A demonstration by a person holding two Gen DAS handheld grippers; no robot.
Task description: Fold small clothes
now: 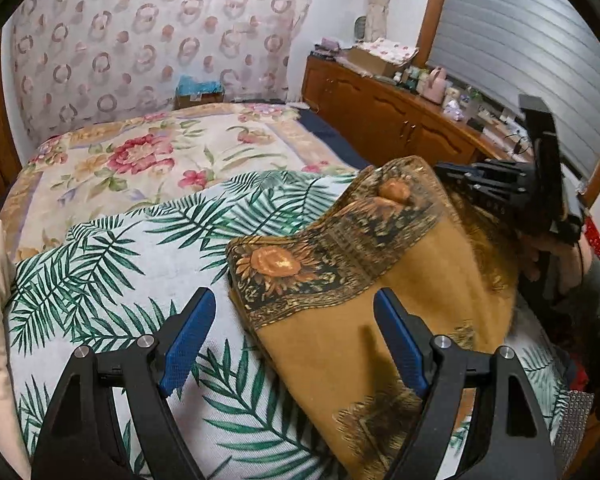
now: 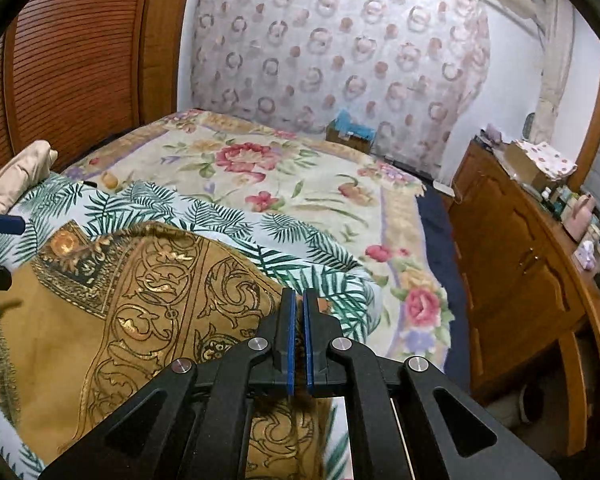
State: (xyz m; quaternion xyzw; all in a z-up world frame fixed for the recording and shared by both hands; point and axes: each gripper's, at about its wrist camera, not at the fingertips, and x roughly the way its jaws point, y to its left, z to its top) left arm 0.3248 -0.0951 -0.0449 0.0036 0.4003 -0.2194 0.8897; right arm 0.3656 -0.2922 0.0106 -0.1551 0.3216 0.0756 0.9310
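Observation:
A mustard-brown cloth with dark floral borders lies on the palm-leaf sheet on the bed. My left gripper is open and empty, its blue pads either side of the cloth's near-left edge, just above it. My right gripper is shut on the cloth's edge and holds that side lifted. It also shows in the left wrist view at the right, above the raised corner of the cloth.
A floral bedspread covers the far half of the bed. A beige pillow lies at the left edge. A wooden cabinet with clutter on top runs along the right. A patterned curtain hangs behind.

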